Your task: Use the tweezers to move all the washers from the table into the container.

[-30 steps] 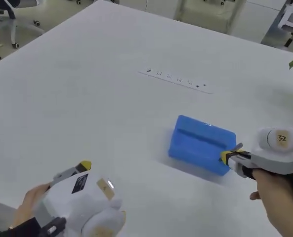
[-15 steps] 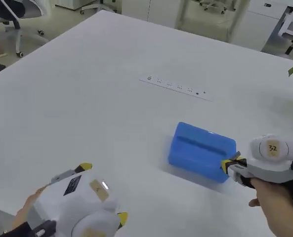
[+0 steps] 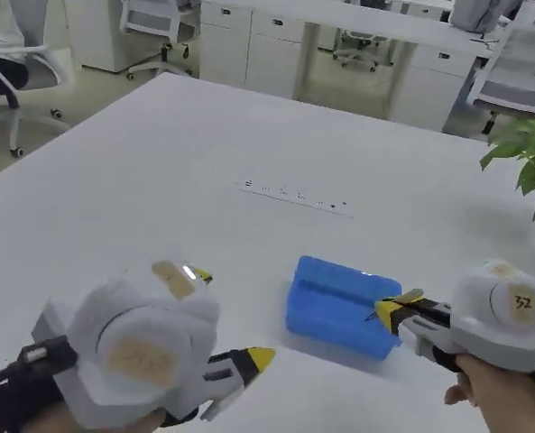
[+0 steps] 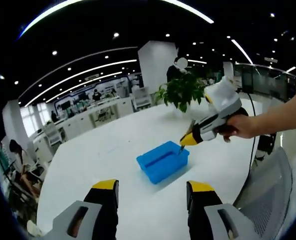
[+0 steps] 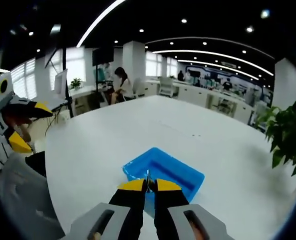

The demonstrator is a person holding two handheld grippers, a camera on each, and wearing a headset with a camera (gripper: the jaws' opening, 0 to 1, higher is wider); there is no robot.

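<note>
Open-plan office with a broad white desk (image 3: 159,162), smooth and matt, its far corner set towards pale cabinets (image 3: 249,54) and wheeled office chairs (image 3: 154,23). The near and left parts of the desktop lie bare, leaving wide room on every side of the work. A flush row of sockets (image 3: 294,196) runs across the middle of the desk, well apart from the container (image 3: 330,302), a shallow, open-topped rectangular tray of blue plastic with rounded corners that sits flat on the right-hand near part. The right tool (image 3: 386,309) hangs at the container's near right corner, its yellow-tipped jaws pressed together on slim metal tweezers (image 5: 148,176), whose point reaches over the rim above the tray's interior. The left tool (image 4: 152,187) is held above the bare desktop to the left of the container, apart from it, its jaws spread and holding nothing. A leafy green plant (image 3: 529,162) stands past the desk's right edge.
</note>
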